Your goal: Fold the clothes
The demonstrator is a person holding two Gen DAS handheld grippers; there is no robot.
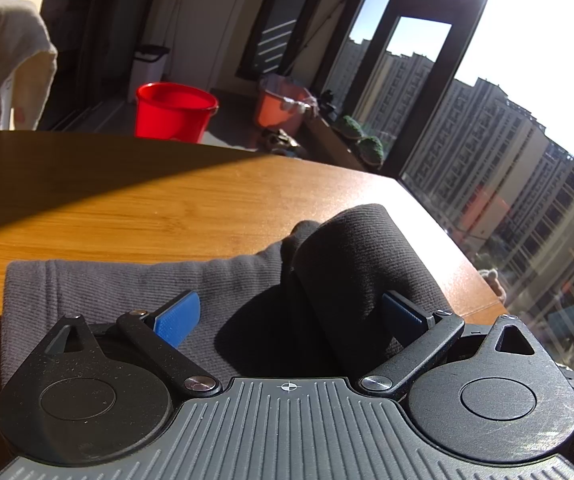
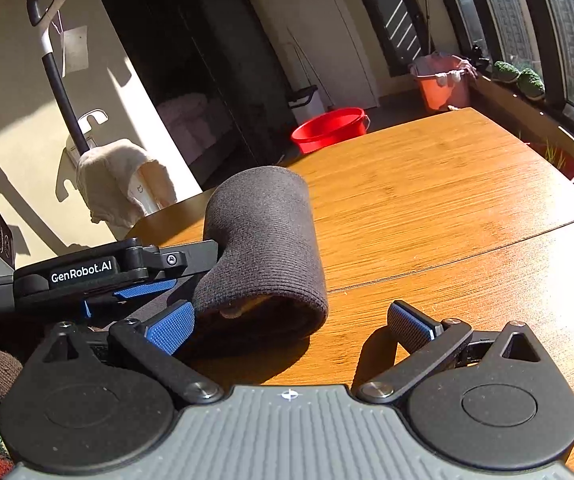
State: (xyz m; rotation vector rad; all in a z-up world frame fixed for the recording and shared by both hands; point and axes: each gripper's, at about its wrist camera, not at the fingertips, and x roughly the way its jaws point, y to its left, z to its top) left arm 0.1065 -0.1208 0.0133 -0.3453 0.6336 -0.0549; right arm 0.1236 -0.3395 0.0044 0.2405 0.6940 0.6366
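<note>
Charcoal knit garment (image 1: 135, 292) lies flat and partly folded on the near tabletop (image 1: 167, 208), one end curled up in a loop beside your spread left tool (image 1: 291, 314); your right tool (image 2: 291, 326) is spread too, so flattening remains.

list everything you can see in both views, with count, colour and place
garment: one, grey knit, flat on the table, its right end rolled up into a loop
table: one, wooden, under the garment
bucket: one, red, on the floor beyond the table
tub: one, orange, by the window, cloth over its rim
towel: one, cream, draped left of the table
mop handle: one, black and white, against the wall
left tool: one, black with blue pads, open around the loop
right tool: one, same colours, open, at the loop's right end
</note>
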